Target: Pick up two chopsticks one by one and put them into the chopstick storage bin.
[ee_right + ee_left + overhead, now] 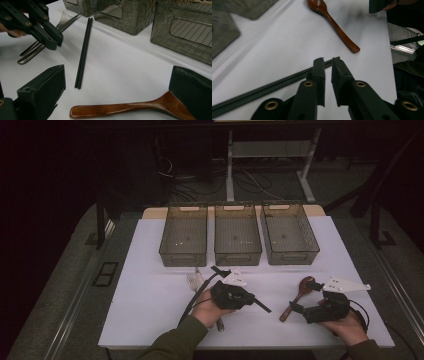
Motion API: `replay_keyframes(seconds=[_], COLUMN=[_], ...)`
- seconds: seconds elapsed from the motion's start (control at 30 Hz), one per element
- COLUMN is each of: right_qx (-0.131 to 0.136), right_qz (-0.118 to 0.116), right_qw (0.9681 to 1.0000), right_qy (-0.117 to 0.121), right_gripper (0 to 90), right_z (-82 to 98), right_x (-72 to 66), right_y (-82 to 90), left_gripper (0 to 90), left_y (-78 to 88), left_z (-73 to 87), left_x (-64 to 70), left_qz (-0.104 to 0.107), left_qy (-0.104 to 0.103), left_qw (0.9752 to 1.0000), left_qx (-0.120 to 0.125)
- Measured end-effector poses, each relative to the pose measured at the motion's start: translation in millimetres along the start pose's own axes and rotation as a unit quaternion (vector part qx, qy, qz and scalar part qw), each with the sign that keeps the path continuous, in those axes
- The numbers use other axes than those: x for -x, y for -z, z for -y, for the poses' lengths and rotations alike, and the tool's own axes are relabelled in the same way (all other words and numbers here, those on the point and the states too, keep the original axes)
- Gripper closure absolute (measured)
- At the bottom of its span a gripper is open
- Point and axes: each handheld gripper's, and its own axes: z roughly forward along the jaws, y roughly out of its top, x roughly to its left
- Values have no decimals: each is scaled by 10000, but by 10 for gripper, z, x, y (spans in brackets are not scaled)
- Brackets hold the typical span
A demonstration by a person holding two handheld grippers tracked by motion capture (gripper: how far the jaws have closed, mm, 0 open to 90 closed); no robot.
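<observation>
Chopsticks (83, 53): black pair lying flat on white surface (150, 295), just under left gripper (328, 66), fingers slightly parted, holding nothing | wooden spoon (120, 108): between right gripper's (117, 87) wide-open fingers | fork (42, 46) beside | three bins (237, 240) behind.

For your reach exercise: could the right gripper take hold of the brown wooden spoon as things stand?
Probably yes: the right gripper has its jaws open wide, the brown wooden spoon lies between them on the white table, nothing covering it.
</observation>
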Motion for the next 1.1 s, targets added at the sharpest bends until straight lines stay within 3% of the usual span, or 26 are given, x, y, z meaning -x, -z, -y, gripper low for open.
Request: replay_keyframes(seconds=[0.2,0.37,0.53,0.67,0.77,0.93,1.07,1.1], right_qx=[-20,-38,-36,-58,-87,-190,-286,-285], right_qz=[-11,-16,-8,-36,-63,-84,-150,-165], right_qw=[10000,10000,10000,10000,9999,9997,9994,9994], right_qy=[8,19,16,28,40,96,150,140], right_gripper=[0,0,1,1,1,1,5,45], right_z=[7,6,9,9,5,-13,-45,-54], right_x=[-1,-5,-5,-7,-7,-15,-24,-23], right_y=[-12,-19,-5,-8,-17,-27,-27,-26], left_gripper=[669,591,495,401,291,138,51,41], left_y=[307,537,796,986,1061,1130,1145,1140], left_z=[205,366,527,701,830,942,958,954], left_x=[-60,-113,-142,-172,-179,-152,-160,-160], left_qz=[-189,-446,-806,-1000,-1163,-1397,-1287,-1289], left_qy=[189,210,251,453,543,485,628,631], left_qw=[9994,9976,9939,9894,9858,9823,9833,9833], left_qx=[228,483,703,946,1080,1148,1128,1123])
